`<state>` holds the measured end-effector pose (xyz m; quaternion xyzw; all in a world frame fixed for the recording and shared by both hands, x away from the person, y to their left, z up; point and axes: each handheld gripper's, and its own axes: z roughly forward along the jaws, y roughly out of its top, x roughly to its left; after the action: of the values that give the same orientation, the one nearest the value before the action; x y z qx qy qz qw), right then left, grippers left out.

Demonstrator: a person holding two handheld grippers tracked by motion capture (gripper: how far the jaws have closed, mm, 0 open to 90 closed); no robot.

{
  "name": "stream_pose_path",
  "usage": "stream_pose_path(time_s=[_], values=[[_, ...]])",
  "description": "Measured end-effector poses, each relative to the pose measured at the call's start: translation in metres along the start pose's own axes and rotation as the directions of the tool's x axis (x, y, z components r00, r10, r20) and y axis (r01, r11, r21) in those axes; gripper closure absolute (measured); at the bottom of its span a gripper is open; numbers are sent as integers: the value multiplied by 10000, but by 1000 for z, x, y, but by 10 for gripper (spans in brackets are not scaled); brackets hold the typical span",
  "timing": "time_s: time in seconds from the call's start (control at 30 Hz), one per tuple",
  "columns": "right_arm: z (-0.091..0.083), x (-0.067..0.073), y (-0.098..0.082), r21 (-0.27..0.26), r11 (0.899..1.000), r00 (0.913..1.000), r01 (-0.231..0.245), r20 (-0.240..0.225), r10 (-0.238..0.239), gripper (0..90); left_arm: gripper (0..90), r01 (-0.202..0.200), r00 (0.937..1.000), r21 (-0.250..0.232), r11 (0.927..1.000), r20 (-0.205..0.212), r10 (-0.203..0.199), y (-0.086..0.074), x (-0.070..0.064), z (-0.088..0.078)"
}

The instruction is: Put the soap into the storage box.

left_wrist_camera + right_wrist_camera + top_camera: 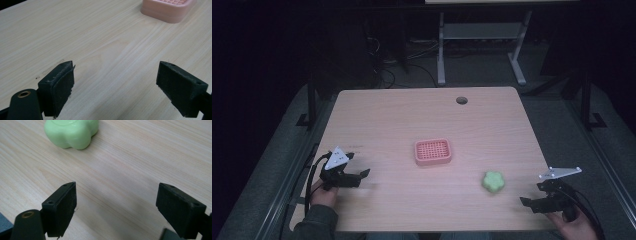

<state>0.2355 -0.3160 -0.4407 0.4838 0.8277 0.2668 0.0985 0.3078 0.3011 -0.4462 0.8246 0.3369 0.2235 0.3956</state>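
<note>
At the bench [377,110] front, toward five o'clock, a pale green flower-shaped soap [493,181] lies near the right gripper [532,202], about ten o'clock from it. Both the right and left gripper [362,175] are spread wide, empty. A pink slatted soap dish [433,151] sits mid-bench.

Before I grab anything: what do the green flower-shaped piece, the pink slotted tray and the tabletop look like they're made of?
Green flower-shaped piece: looks like soap or soft moulded plastic; smooth, rounded lobes with a slight sheen. Pink slotted tray: probably moulded plastic, matt, with even walls and a regular grid top. Tabletop: pale wood grain, likely laminate or veneer, with a low-sheen finish; I can't tell which.
</note>
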Motion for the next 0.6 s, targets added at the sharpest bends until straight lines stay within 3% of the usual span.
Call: stream_pose_path(time_s=[0.27, 0.6], values=[[1, 6, 7, 183, 9993, 9994, 314, 134, -316, 155, 144, -21, 10000, -92, 10000, -4, 21, 0, 1, -1], [6, 15, 24, 438, 9943, 9953, 969, -56, -967, 157, 144, -65, 10000, -8, 10000, -51, 65, -1, 1, -4]])
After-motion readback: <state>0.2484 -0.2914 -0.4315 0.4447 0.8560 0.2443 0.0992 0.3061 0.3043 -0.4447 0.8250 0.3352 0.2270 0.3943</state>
